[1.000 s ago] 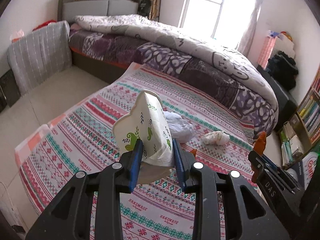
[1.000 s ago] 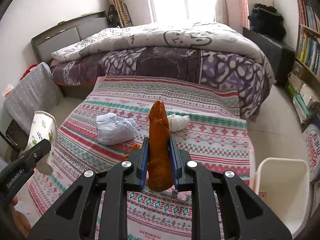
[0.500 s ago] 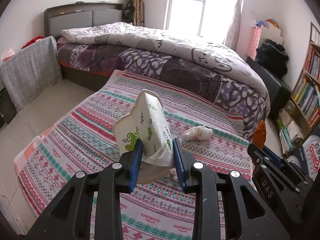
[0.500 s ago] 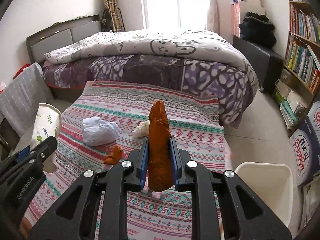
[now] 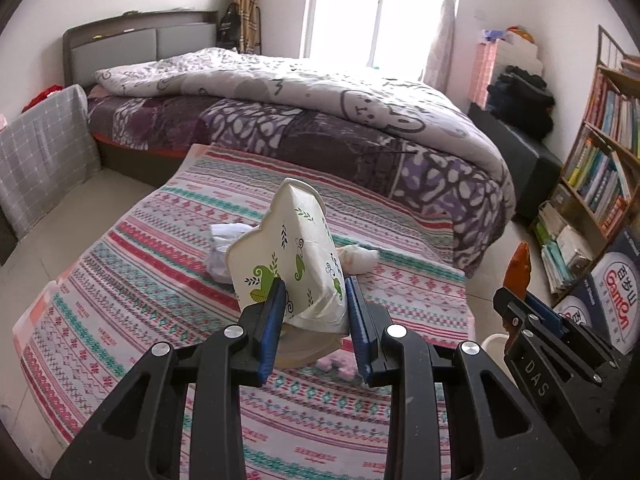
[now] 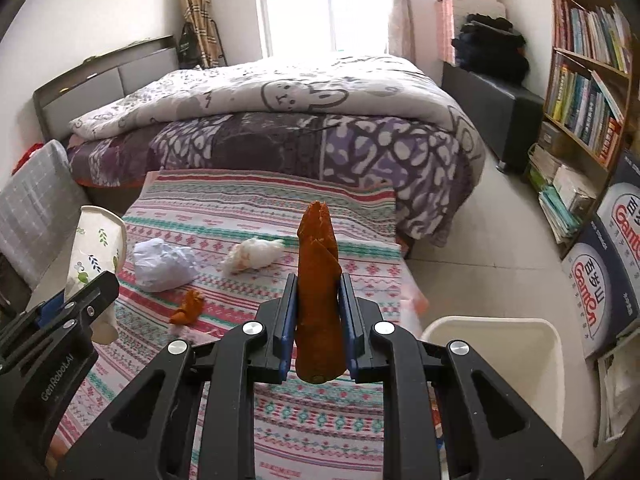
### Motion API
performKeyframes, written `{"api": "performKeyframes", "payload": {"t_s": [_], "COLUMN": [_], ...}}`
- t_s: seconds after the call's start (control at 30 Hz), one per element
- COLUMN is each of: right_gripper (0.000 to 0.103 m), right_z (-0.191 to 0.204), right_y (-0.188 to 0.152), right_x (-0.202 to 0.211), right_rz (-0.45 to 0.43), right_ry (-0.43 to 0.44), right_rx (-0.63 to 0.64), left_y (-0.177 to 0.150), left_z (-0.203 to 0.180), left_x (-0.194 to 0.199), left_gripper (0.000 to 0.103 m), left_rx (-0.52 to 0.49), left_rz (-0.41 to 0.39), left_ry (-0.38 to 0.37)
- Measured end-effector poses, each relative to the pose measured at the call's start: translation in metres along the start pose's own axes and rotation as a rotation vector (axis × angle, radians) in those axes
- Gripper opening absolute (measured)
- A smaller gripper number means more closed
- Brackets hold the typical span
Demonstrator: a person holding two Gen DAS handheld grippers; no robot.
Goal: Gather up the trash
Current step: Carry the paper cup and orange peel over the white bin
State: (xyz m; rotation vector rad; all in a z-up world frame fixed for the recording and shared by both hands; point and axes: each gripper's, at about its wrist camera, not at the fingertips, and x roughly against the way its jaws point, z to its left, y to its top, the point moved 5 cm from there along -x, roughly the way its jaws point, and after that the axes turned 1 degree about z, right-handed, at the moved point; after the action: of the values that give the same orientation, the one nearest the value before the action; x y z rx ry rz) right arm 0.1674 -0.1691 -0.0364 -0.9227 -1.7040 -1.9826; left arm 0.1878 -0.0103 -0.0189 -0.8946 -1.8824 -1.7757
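My left gripper point(image 5: 314, 312) is shut on a crushed white paper cup point(image 5: 288, 256) with green leaf prints, held above the striped mat point(image 5: 120, 280). My right gripper point(image 6: 318, 320) is shut on an orange-brown peel point(image 6: 319, 280), held upright. The peel also shows at the right of the left wrist view point(image 5: 518, 268). A white bin point(image 6: 520, 356) stands on the floor just right of the right gripper. On the mat lie a white crumpled bag point(image 6: 164, 264), a crumpled tissue wad point(image 6: 256, 258) and a small orange peel scrap point(image 6: 188, 306).
A bed with a purple patterned quilt point(image 6: 320, 140) stands behind the mat. A bookshelf point(image 6: 584, 92) and water-bottle boxes point(image 6: 600, 280) line the right wall. A grey checked cushion point(image 5: 44, 148) leans at the left. Tiled floor point(image 6: 480, 260) lies between mat and shelf.
Both grippers have swung to the right with their loads still held. The white bin has come further into the right wrist view and the mat trash has shifted left.
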Motion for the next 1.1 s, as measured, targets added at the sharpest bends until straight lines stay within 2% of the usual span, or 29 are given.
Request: {"api": "performKeyframes", "payload": {"t_s": [0.8, 0.93, 1.03, 1.1], "right_gripper": [0.020, 0.023, 0.037, 0.043], "right_z": [-0.142, -0.168, -0.184, -0.194], "right_y": [-0.012, -0.017, -0.020, -0.021], "right_x": [0.010, 0.016, 0.020, 0.023], "right_rz": [0.045, 0.049, 0.045, 0.038], "right_ry": [-0.146, -0.173, -0.193, -0.208], "right_rx": [-0.217, -0.280, -0.319, -0.337], "left_y": [-0.024, -0.030, -0.035, -0.038], "left_z": [-0.118, -0.137, -0.150, -0.159], "left_x": [-0.007, -0.008, -0.007, -0.007], "left_gripper": [0.031, 0.031, 0.031, 0.031], "left_rx": [-0.148, -0.165, -0.180, -0.190], "left_rz": [0.030, 0.049, 0.059, 0.066], "left_ry": [-0.147, -0.185, -0.207, -0.219]}}
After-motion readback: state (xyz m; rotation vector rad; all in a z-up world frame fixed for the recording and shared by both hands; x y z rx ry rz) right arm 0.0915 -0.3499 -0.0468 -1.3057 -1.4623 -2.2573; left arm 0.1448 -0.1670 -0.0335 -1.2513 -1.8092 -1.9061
